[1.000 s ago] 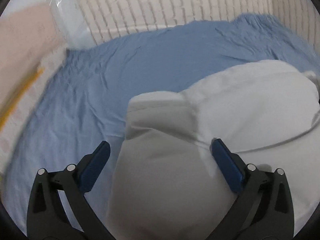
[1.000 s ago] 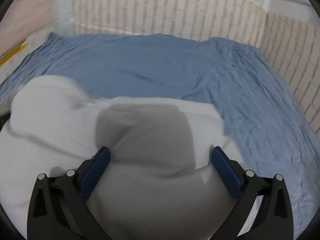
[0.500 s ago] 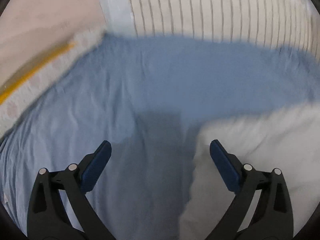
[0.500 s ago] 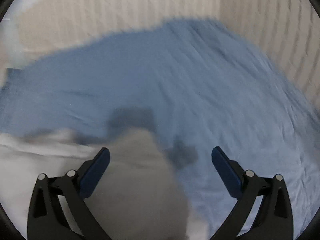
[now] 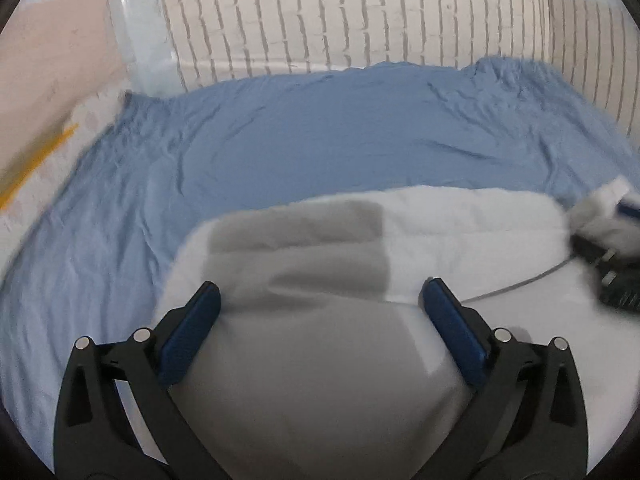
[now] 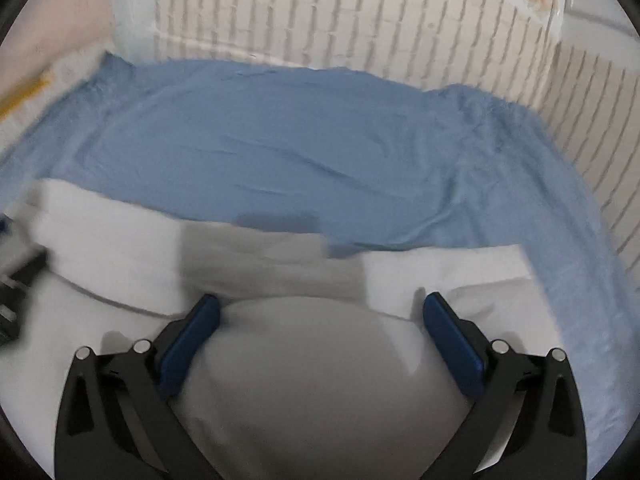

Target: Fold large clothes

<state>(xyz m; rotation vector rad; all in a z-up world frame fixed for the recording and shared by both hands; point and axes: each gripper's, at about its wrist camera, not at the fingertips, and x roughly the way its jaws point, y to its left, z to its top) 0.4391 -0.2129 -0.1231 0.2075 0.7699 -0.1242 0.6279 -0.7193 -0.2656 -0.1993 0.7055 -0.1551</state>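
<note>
I see both wrist views looking forward and down, close over the white folded cloth garment (image 5: pixel 460 232) (image 6: pixel 112 240). Each faces the wrinkled blue bed sheet (image 5: pixel 320 132) (image 6: pixel 300 140) and cream brick-pattern wall (image 5: pixel 340 20) (image 6: pixel 340 20) beyond. They share garment, sheet and wall; each shows the other device at its inner edge.

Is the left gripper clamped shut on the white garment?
No, the left gripper is wide open, its blue pads apart over the white garment.

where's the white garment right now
In both wrist views the white garment lies on the blue sheet, under both open grippers, near edge.
</note>
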